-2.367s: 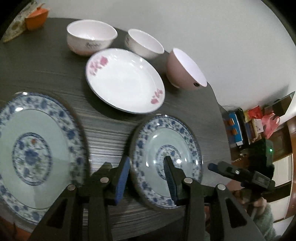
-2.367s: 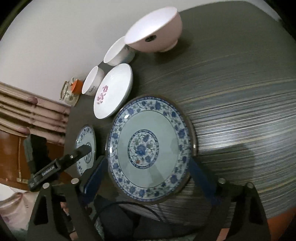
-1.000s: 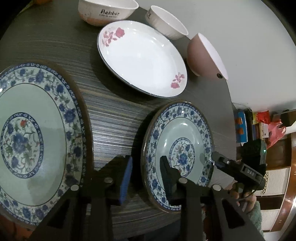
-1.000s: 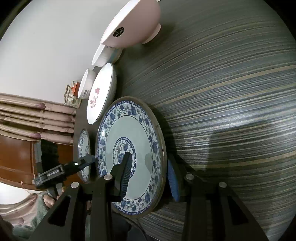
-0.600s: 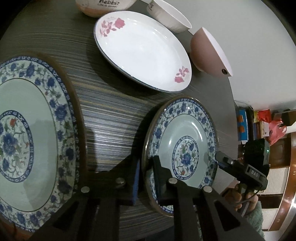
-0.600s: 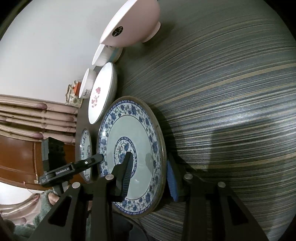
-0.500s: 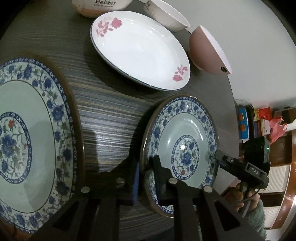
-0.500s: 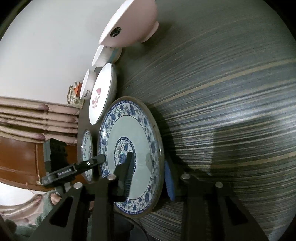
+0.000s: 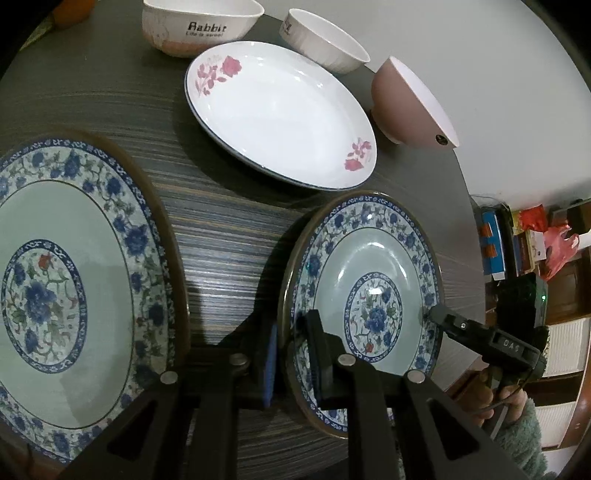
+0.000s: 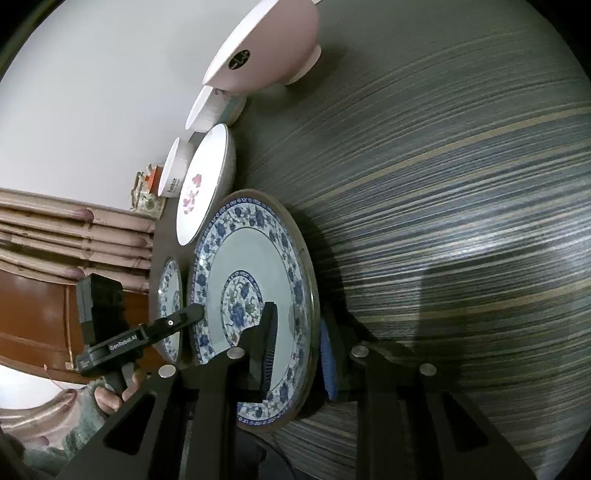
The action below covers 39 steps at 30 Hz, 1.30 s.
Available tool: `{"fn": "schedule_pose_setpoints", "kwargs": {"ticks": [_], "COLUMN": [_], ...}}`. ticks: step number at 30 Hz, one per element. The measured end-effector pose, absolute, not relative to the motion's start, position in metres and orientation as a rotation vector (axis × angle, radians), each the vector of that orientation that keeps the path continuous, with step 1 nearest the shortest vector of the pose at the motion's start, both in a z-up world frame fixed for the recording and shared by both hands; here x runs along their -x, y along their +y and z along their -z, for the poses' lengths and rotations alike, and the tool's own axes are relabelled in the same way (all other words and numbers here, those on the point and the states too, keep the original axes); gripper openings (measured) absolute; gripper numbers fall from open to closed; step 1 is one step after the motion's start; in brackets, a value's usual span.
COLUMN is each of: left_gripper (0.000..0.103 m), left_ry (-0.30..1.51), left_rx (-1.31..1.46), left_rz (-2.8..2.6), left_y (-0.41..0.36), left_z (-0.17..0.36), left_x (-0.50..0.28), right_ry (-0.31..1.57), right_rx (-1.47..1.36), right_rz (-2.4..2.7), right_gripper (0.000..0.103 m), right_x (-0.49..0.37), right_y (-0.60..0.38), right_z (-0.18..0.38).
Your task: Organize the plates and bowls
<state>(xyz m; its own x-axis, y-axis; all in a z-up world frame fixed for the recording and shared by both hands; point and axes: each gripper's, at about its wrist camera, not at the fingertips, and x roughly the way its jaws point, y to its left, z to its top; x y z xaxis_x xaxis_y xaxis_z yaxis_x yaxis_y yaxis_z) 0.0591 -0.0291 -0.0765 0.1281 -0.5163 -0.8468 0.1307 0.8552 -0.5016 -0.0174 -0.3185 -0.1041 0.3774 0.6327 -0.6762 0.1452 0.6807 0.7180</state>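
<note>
Both grippers hold one blue-patterned plate [image 9: 373, 280] [image 10: 251, 258] on the dark striped table [image 9: 221, 229]. My left gripper [image 9: 291, 332] [image 10: 192, 312] is shut on the plate's left rim, one finger on top and the blue pad under it. At the opposite rim, the jaws of my right gripper [image 10: 297, 317] [image 9: 437, 314] are closing, pads touching both faces. A second blue-patterned plate [image 9: 55, 277] [image 10: 170, 295] lies just beyond the left gripper. A white flowered plate [image 9: 280, 110], a "Rabbit" bowl [image 9: 195, 29], a white bowl [image 9: 325, 40] and a pink bowl [image 9: 402, 99] stand by the wall.
The held plate is near the table's edge, past which there is a cluttered shelf with a red bag [image 9: 554, 243]. An orange item [image 9: 70, 14] sits at the far corner. Hands in green fuzzy sleeves [image 9: 517, 417] [image 10: 107, 398] hold the grippers. Curtains [image 10: 55, 236] hang behind.
Both grippers stood open around the plate's rims a second ago. The left one closed on its rim first, then the right one narrowed onto the other rim. Neither hand shifted much.
</note>
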Motion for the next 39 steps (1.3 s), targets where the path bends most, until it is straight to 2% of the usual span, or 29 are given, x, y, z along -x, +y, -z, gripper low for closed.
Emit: {"fn": "schedule_pose_setpoints", "kwargs": {"ticks": [8, 25, 39], "left_gripper": [0.016, 0.016, 0.016], "left_ry": [1.36, 1.318, 1.24], "left_rx": [0.352, 0.368, 0.458], "left_rz": [0.469, 0.472, 0.292], "left_y": [-0.021, 0.005, 0.119], "left_z": [0.075, 0.053, 0.036], "left_x": [-0.059, -0.053, -0.053], "right_ry": [1.142, 1.129, 1.154], "right_rx": [-0.714, -0.735, -0.701], "right_rz": [-0.359, -0.368, -0.512], "right_gripper": [0.015, 0.015, 0.015], "right_x": [0.02, 0.025, -0.019], "right_y": [-0.306, -0.305, -0.207], "right_z": [0.092, 0.073, 0.06]}}
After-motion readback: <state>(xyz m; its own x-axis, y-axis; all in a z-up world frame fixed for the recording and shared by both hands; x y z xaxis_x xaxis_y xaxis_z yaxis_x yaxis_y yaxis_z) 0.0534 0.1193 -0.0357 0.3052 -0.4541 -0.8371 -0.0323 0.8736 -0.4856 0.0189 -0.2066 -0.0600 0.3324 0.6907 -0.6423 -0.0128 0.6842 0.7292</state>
